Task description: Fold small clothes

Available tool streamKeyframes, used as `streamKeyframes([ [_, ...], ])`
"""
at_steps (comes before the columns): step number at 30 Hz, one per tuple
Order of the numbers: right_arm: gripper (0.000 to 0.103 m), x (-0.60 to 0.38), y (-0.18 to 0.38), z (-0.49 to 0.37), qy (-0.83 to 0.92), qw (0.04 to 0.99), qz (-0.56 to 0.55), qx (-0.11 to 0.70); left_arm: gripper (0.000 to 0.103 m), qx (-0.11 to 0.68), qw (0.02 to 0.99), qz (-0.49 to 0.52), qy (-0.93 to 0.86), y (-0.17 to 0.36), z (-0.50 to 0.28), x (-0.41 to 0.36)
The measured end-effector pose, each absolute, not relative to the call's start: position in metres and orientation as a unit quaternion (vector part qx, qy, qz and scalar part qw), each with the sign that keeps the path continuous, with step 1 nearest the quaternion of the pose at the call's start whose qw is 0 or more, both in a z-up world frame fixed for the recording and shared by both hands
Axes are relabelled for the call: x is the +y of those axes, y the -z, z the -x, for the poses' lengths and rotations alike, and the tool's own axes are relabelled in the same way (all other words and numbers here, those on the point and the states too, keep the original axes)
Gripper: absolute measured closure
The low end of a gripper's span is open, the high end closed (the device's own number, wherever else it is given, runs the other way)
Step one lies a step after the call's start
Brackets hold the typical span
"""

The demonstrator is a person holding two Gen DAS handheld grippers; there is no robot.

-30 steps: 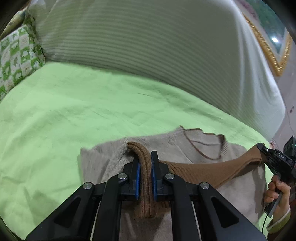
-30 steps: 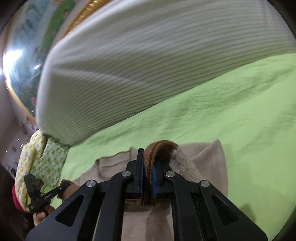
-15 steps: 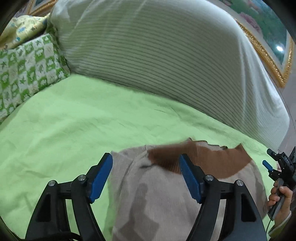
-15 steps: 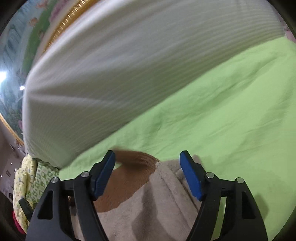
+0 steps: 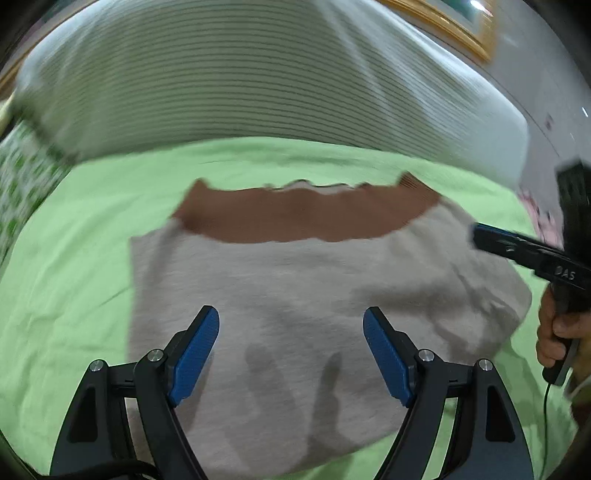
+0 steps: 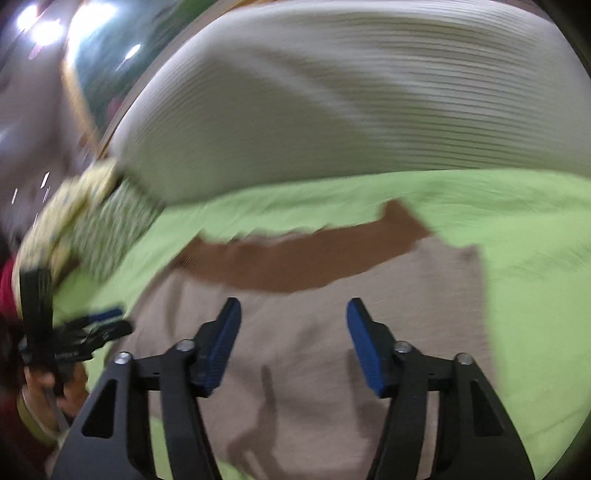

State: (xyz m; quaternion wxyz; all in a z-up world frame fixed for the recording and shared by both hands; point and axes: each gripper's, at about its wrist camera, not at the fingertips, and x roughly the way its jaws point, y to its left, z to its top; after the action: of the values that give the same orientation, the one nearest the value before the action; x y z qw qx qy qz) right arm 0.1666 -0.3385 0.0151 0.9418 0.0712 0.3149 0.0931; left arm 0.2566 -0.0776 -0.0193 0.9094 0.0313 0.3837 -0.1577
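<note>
A small beige knitted sweater lies folded on the green bed sheet, its brown ribbed hem band across the far edge. It also shows in the right wrist view, with the brown band on its far side. My left gripper is open and empty, above the sweater's near part. My right gripper is open and empty over the sweater too. The right gripper shows at the right of the left wrist view, and the left gripper at the left of the right wrist view.
A large white striped pillow lies along the far side of the bed. A green-and-white patterned pillow sits at the left. A gold picture frame hangs on the wall behind. The green sheet spreads right of the sweater.
Both grippers opened and let go of the brown hem band, which now lies flat on the far side of the sweater. Both grippers have pulled back and risen.
</note>
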Motion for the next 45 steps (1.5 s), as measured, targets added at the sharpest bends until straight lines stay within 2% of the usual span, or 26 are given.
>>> streamKeyframes([
  [3, 0.058, -0.316, -0.005, -0.186, -0.107, 0.934, -0.024, 0.34, 0.022, 0.392, 0.899, -0.053, 0.186, 0.027, -0.267, -0.097],
  [8, 0.059, -0.28, 0.023, -0.22, -0.16, 0.899, 0.022, 0.407, 0.022, 0.424, 0.881, -0.117, 0.175, 0.056, -0.295, -0.118],
  [10, 0.059, -0.276, 0.036, -0.237, -0.142, 0.89, 0.051, 0.43, 0.017, 0.431, 0.878, -0.11, 0.175, 0.063, -0.308, -0.117],
  [15, 0.061, -0.313, 0.042, -0.277, -0.048, 0.903, 0.036, 0.426, 0.018, 0.422, 0.898, -0.062, 0.106, 0.065, -0.347, -0.092],
  [17, 0.061, -0.342, 0.042, -0.284, 0.004, 0.911, 0.006, 0.413, 0.021, 0.421, 0.901, -0.036, 0.096, 0.069, -0.358, -0.077],
  [19, 0.075, -0.378, 0.041, -0.286, 0.041, 0.915, -0.051, 0.399, 0.028, 0.414, 0.905, -0.005, 0.097, 0.068, -0.36, -0.064],
  [20, 0.089, -0.39, 0.04, -0.285, 0.055, 0.915, -0.07, 0.393, 0.029, 0.411, 0.906, 0.005, 0.096, 0.067, -0.36, -0.059],
  [21, 0.096, -0.403, 0.039, -0.282, 0.071, 0.917, -0.091, 0.383, 0.031, 0.409, 0.908, 0.008, 0.09, 0.066, -0.359, -0.055],
  [23, 0.097, -0.425, 0.035, -0.273, 0.098, 0.919, -0.127, 0.361, 0.032, 0.403, 0.913, 0.015, 0.062, 0.066, -0.358, -0.044],
  [26, 0.103, -0.45, 0.036, -0.264, 0.13, 0.915, -0.145, 0.353, 0.039, 0.408, 0.909, 0.065, 0.057, 0.07, -0.359, -0.02],
  [27, 0.103, -0.458, 0.035, -0.261, 0.152, 0.912, -0.149, 0.352, 0.047, 0.405, 0.911, 0.059, 0.048, 0.068, -0.356, -0.018],
  [28, 0.103, -0.465, 0.035, -0.258, 0.172, 0.909, -0.154, 0.347, 0.05, 0.403, 0.913, 0.052, 0.04, 0.067, -0.355, -0.017],
  [32, 0.103, -0.48, 0.033, -0.248, 0.189, 0.903, -0.18, 0.341, 0.051, 0.396, 0.916, 0.063, 0.029, 0.063, -0.342, -0.007],
  [35, 0.103, -0.466, 0.025, -0.238, 0.215, 0.909, -0.126, 0.335, 0.05, 0.393, 0.915, 0.075, 0.043, 0.06, -0.329, -0.001],
  [36, 0.102, -0.461, 0.022, -0.231, 0.201, 0.915, -0.123, 0.327, 0.045, 0.395, 0.914, 0.081, 0.053, 0.055, -0.319, -0.003],
  [37, 0.1, -0.455, 0.018, -0.223, 0.18, 0.922, -0.124, 0.32, 0.035, 0.394, 0.914, 0.083, 0.06, 0.052, -0.308, -0.007],
  [40, 0.1, -0.421, 0.008, -0.2, 0.103, 0.938, -0.117, 0.31, 0.022, 0.386, 0.911, 0.098, 0.102, 0.037, -0.27, -0.025],
  [45, 0.1, -0.361, 0.024, -0.174, -0.026, 0.93, -0.108, 0.351, 0.022, 0.425, 0.895, 0.067, 0.114, 0.045, -0.241, -0.066],
])
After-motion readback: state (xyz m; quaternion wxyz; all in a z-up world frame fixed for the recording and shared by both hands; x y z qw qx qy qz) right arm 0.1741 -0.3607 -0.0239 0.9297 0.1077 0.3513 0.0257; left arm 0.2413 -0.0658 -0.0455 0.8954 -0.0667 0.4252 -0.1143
